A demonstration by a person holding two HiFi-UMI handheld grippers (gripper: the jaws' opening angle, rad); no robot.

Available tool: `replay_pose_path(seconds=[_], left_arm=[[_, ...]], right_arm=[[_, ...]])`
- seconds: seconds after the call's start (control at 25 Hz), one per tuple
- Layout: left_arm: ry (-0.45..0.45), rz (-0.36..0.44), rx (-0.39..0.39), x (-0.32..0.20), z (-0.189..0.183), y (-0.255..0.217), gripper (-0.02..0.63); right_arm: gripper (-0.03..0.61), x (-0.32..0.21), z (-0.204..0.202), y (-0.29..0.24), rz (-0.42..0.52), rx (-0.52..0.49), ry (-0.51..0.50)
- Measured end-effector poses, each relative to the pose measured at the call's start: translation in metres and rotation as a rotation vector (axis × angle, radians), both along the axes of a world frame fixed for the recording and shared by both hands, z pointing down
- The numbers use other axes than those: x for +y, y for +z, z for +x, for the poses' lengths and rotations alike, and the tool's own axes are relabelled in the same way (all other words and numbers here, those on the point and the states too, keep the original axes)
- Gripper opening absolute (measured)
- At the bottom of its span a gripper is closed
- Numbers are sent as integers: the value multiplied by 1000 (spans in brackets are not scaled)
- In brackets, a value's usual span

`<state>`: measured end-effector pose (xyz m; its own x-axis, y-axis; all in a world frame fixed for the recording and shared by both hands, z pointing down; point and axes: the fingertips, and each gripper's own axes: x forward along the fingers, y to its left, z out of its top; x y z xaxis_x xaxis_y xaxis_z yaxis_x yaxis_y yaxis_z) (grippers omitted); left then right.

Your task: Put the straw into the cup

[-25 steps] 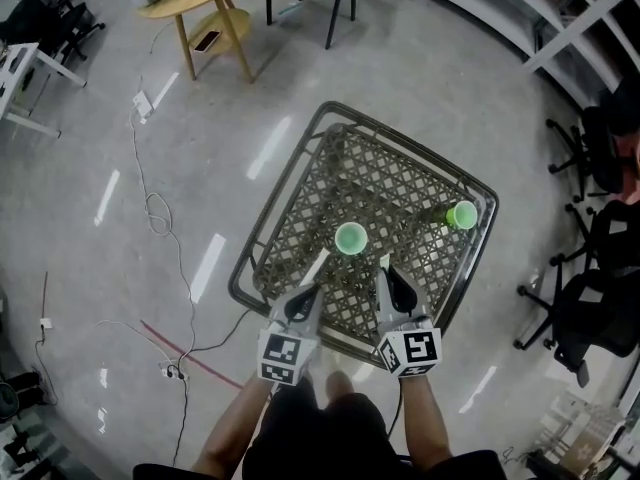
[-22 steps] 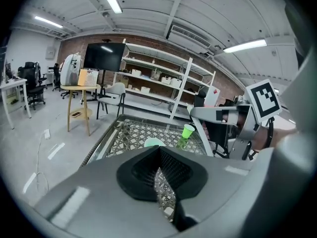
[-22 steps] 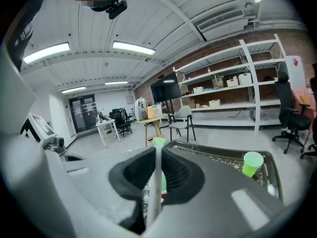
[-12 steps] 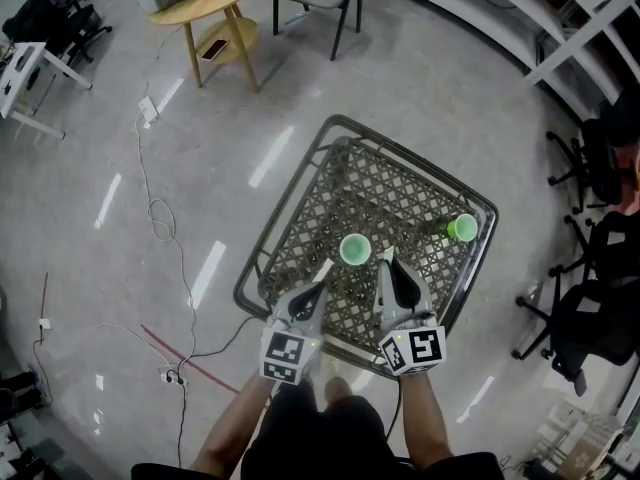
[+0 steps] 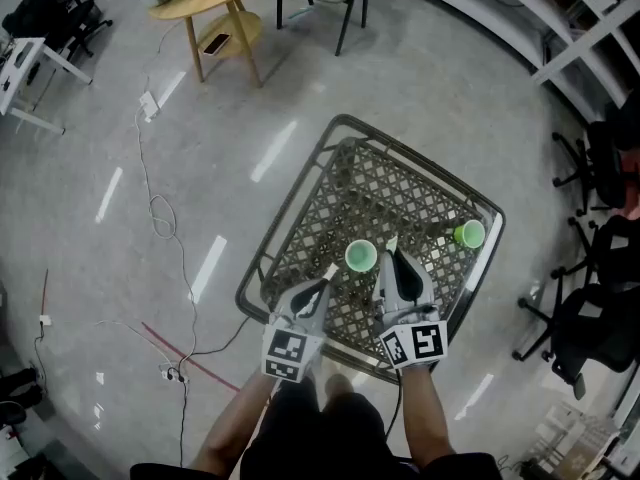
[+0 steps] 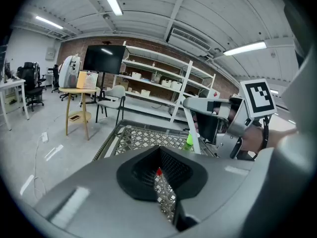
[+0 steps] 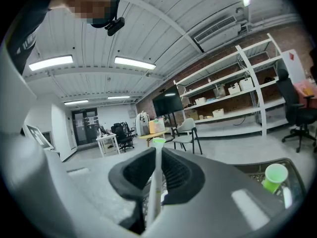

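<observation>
1. The right gripper [image 7: 157, 156] is clenched on a thin white straw with a green tip [image 7: 154, 187]. Its dark pads press the straw from both sides, and the straw stands nearly upright in the gap, green end uppermost
2. The left gripper [image 6: 159, 157] has its jaws pressed together. Only a tiny red speck shows in the seam, too small to name, so I judge that it carries nothing for the task
3. The open light green plastic cup [image 5: 361, 256] stands upright on the dark metal lattice table [image 5: 400, 183]. It is just beside the right jaws on their left and, as far as I can judge, below them. From the left jaws it lies just ahead and to the right, so it sits between the two grippers. Both are near it, but only the right one has the straw
4. The straw's long axis already runs about parallel to the cup's. I judge that the coming move calls for a shift to the left until the straw's lower end is over the mouth, then a descent, with little tilting
5. Only the head view shows the cup and both pairs of jaws together. The right gripper view misses this cup, which lies behind its own left jaw. It shows instead a second green cup [image 7: 275, 176], well apart to the right at the table's edge. The left gripper view shows the right gripper from its side, with the straw slanting down past a green cup, and I cannot tell which cup that is
</observation>
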<state>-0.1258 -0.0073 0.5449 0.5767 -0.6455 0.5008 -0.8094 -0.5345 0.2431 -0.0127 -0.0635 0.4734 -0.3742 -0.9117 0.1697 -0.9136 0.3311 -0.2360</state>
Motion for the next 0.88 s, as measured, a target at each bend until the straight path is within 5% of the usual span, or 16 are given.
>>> replay_pose_path(seconds=[0.88], left_arm=[[-26, -78, -4, -39, -13, 54, 6]], right_arm=[[41, -63, -7, 65, -31, -51, 36]])
